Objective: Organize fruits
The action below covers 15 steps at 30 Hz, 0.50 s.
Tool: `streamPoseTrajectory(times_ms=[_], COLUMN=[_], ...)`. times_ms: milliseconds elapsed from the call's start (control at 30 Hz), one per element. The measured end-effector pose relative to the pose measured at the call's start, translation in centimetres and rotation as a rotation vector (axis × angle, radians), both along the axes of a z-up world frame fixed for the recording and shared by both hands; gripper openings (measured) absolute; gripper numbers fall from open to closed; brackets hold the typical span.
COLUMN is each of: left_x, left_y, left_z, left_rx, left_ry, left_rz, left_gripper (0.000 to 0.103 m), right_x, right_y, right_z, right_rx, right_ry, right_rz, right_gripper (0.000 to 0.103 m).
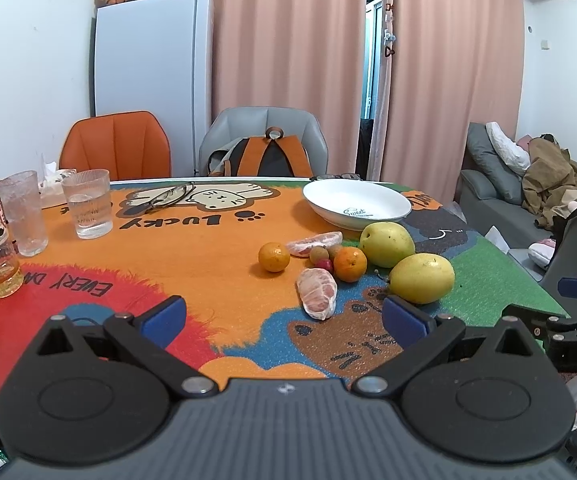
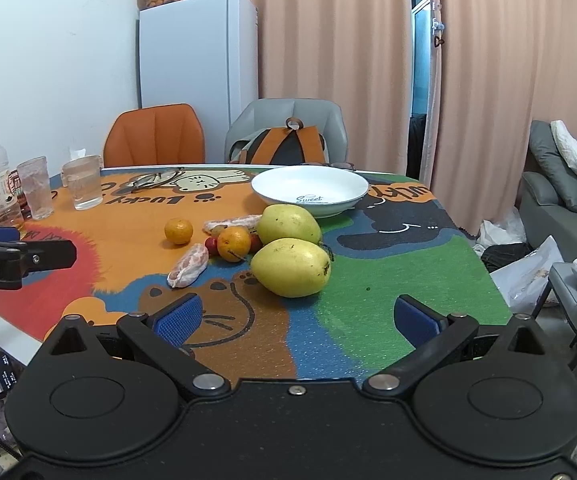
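L grip (image 1: 282,318) spread wide, empty | R grip (image 2: 296,320) same | my fruits: yellow-green pears (image 2: 290,267), small oranges (image 2: 233,243), peeled pomelo segs (image 1: 317,294) clustered mid-mat, just before empty white ceramic bowl (image 2: 309,191) | bare mat (image 2: 388,292) near R table edge

Both mounted just behind own tongs, looking low and forward across the table (image 1: 216,264) toward curtain and fridge. Left view set further left, right view nearer the pears. Shared: fruit cluster, white plate (image 1: 357,203) (image 2: 309,191), two chairs. Each catching the other's tongs at its edge.
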<state>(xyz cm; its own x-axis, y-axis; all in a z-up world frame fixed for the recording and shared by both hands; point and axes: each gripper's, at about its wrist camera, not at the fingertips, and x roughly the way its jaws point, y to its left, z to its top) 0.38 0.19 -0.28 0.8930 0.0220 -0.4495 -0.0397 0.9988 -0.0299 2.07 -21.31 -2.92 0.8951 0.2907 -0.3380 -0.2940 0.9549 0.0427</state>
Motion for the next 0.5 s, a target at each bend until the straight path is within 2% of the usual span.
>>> streamPoseTrajectory(times_ms=[500], left_x=[1.1], left_y=[0.1], left_z=[-0.6], left_rx=[-0.014], left_ry=[0.008], left_rz=[-0.003], left_gripper=[0.103], right_x=[0.9], right_y=[0.1], right_z=[-0.8], right_rx=[0.020], right_ry=[0.016], right_rz=[0.034], right_gripper=[0.103])
